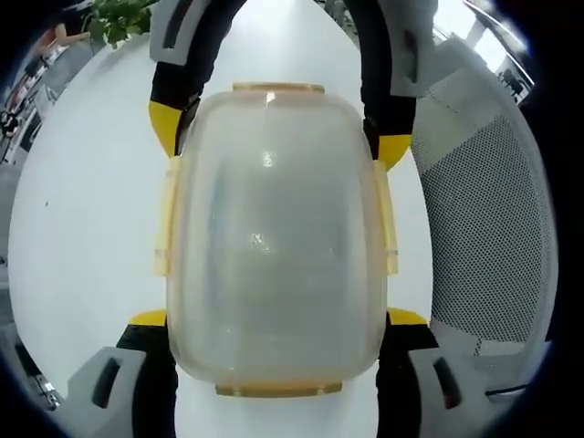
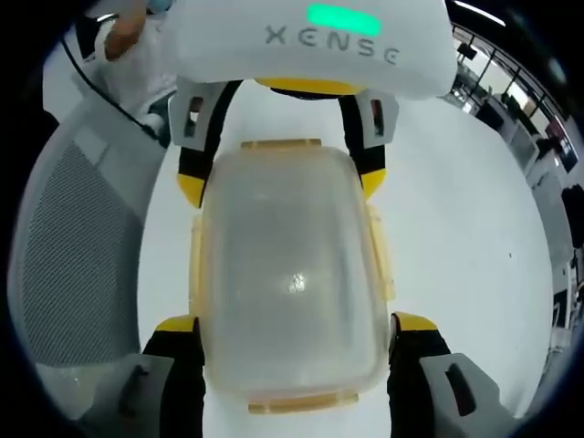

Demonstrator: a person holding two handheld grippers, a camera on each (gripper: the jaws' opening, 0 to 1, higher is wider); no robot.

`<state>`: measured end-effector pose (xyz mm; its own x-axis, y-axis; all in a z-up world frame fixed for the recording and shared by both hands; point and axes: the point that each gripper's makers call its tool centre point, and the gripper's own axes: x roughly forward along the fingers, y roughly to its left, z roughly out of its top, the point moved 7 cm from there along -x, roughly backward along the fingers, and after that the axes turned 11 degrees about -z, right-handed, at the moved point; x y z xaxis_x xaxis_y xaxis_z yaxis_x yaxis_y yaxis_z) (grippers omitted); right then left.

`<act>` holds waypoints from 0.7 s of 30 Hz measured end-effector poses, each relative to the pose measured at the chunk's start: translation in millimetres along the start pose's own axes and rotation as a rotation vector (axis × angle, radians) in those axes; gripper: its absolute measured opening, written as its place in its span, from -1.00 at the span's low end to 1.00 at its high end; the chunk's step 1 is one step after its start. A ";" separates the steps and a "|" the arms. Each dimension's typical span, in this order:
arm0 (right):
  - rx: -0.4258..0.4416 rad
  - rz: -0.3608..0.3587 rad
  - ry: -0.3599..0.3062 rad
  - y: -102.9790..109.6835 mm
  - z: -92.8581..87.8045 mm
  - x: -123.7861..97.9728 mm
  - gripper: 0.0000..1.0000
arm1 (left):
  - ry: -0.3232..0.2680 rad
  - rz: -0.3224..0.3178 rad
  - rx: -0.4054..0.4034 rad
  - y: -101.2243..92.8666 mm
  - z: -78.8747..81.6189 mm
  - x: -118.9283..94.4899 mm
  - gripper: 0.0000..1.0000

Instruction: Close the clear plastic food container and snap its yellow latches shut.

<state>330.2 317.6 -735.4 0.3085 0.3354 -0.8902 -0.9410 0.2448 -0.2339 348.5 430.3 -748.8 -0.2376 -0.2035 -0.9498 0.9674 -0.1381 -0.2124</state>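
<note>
The container [image 1: 274, 242] lies on the table [image 1: 82, 237], lid uppermost, directly ahead of the left gripper [image 1: 278, 321], whose 2 jaws stand at either side of its near end. At the container's far end the right gripper [image 1: 278, 137] faces back, its 2 jaws flanking that end. A latch [image 1: 162, 219] runs along the container's left edge and another along its right, with 1 more at each end. Right of the container stands a mesh chair [image 1: 493, 228]; a plant [image 1: 119, 18] sits far off to the upper left. In the right gripper view, the container [image 2: 287, 274] sits between that gripper's [image 2: 292, 324] jaws, the left gripper [image 2: 283, 182] beyond it, the chair [image 2: 78, 255] to the left and the table [image 2: 465, 237] to the right.
</note>
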 end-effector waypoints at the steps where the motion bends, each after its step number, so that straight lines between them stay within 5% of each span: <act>1: 0.001 -0.001 -0.001 -1.5 -0.2 0.3 0.67 | 0.000 -0.001 0.000 1.1 0.0 -0.3 0.84; 21: -0.016 0.004 -0.003 -25.9 -1.2 7.2 0.67 | -0.019 0.006 -0.018 24.0 1.4 -4.1 0.85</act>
<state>356.6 312.6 -736.3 0.3049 0.3392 -0.8900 -0.9444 0.2288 -0.2363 372.6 426.5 -749.7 -0.2329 -0.2224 -0.9467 0.9702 -0.1194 -0.2107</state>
